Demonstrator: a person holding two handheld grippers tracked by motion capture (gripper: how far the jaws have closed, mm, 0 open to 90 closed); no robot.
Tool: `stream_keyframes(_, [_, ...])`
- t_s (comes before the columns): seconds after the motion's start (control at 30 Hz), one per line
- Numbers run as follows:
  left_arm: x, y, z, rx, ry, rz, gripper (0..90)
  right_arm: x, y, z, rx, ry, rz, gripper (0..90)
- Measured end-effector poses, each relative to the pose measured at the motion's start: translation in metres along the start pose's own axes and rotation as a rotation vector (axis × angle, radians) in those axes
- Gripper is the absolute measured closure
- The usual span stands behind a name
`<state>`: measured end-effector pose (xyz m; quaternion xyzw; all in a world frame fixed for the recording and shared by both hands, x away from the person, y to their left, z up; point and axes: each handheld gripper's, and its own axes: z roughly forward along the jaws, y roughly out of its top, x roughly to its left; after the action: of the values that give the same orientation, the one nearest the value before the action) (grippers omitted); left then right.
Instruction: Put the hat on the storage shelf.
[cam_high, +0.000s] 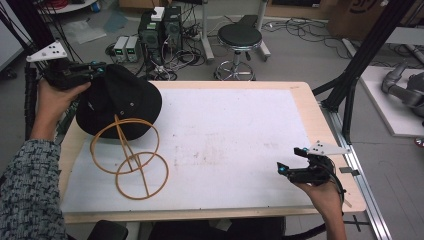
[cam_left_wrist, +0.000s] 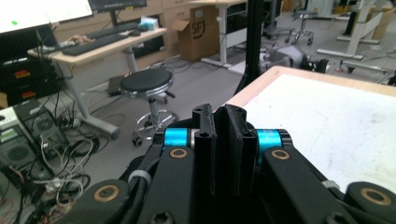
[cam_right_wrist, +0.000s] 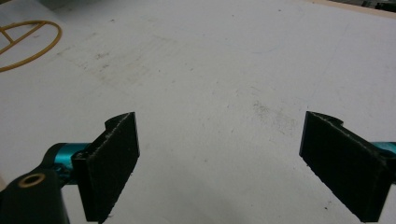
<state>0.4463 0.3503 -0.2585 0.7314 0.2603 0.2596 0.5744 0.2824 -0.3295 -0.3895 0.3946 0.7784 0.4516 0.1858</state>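
While your left gripper (cam_high: 95, 67), jaws shut on the hat's (cam_high: 120, 102) brim, lifts it at the table's ten o'clock above the stand (cam_high: 131, 157), your right gripper (cam_high: 290, 167) idles wide open, empty. Next, seat the hat on the stand's upper ring.

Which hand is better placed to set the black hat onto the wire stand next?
Left, most likely. The left gripper is at the brim of the black fabric hat, jaws shut, just above the yellow wire hat stand. The right gripper rests open at the far side of the white-topped table.
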Motion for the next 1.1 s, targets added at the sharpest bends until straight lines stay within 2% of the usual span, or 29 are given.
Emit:
stream_keyframes(0.2, [-0.002,0.012,-0.001,-0.01,-0.015,0.011,82.3,0.0,0.0,0.0,0.003,-0.001,-0.003,11.8])
stream_keyframes(0.27, [-0.002,0.016,-0.002,-0.02,-0.031,0.007,82.3,0.0,-0.001,0.001,0.001,0.0,-0.005,11.8])
stream_keyframes(0.43, [-0.004,0.027,-0.007,-0.064,-0.038,0.004,82.3,-0.001,-0.001,0.0,0.0,-0.002,0.0,11.7])
stream_keyframes(0.47, [-0.004,0.031,-0.01,-0.093,-0.048,-0.01,82.3,-0.001,-0.001,-0.001,0.001,-0.003,0.003,11.7])
stream_keyframes(0.5, [-0.005,0.033,-0.011,-0.101,-0.048,-0.012,82.3,-0.001,-0.001,-0.001,0.001,-0.003,0.004,11.7])
stream_keyframes(0.57, [-0.005,0.035,-0.013,-0.108,-0.045,-0.015,82.3,-0.001,-0.002,-0.001,0.0,-0.004,0.003,11.8])
stream_keyframes(0.63, [-0.006,0.041,-0.016,-0.14,-0.046,-0.035,82.3,-0.001,-0.001,-0.001,0.003,-0.002,0.003,11.7])
stream_keyframes(0.87, [-0.006,0.054,-0.025,-0.175,-0.026,-0.025,82.3,0.0,-0.001,-0.001,0.003,0.0,0.004,11.7])
stream_keyframes(1.1, [-0.005,0.059,-0.029,-0.188,-0.002,-0.025,82.4,0.0,-0.001,-0.002,0.001,0.001,0.001,11.7])
